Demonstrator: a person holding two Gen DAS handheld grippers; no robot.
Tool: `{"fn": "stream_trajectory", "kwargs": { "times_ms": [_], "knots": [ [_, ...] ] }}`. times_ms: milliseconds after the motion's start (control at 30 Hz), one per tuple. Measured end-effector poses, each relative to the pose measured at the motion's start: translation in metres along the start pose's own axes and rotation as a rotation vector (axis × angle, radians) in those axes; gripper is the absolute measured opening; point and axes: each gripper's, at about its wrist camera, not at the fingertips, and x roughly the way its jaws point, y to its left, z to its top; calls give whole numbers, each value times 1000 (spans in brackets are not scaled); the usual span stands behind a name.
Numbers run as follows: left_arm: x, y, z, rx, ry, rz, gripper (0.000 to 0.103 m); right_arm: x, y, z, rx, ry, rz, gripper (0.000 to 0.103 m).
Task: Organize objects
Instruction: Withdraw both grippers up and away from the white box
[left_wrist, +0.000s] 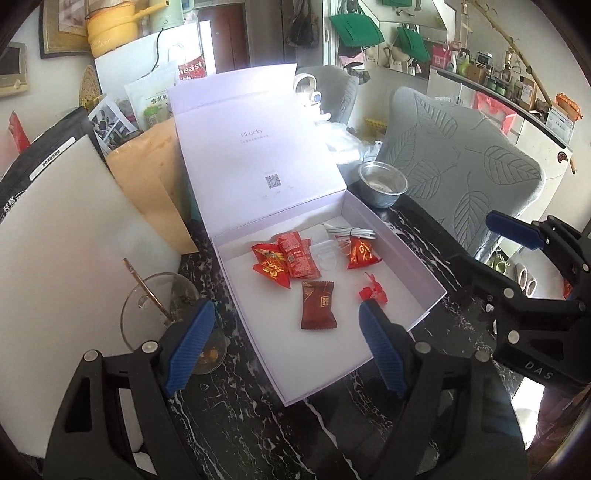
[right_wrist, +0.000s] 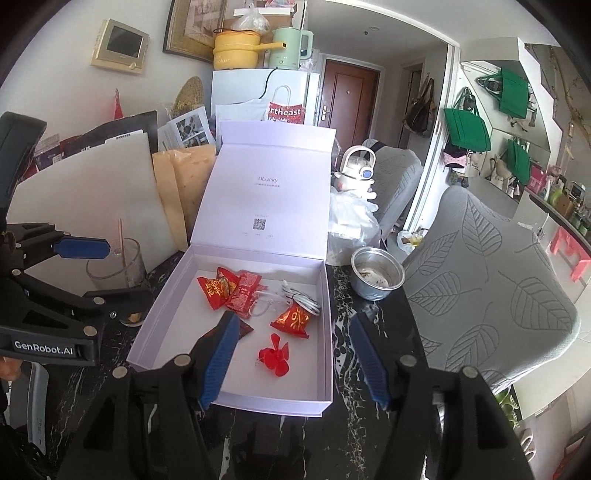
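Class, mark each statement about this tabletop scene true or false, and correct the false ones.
1. The lilac box has its lid shut. False: the lid stands open.
2. A white cable lies inside the box. True.
3. The right gripper holds a red packet. False: its jaws are empty.
4. A metal bowl sits outside the box, on the table. True.
5. The glass lies inside the box. False: it stands beside it.
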Motion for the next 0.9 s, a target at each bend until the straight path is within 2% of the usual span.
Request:
{"fn": "stream_trajectory", "kwargs": {
  "times_ms": [367,900],
  "knots": [
    [-52,-11,-21,9,-70,40,84,-61,9,-8,3,-61,-28,63],
    [-92,-19,-70,-5,-95,65,88,-105,23,-53,91,-23,-77,70]
  ]
}}
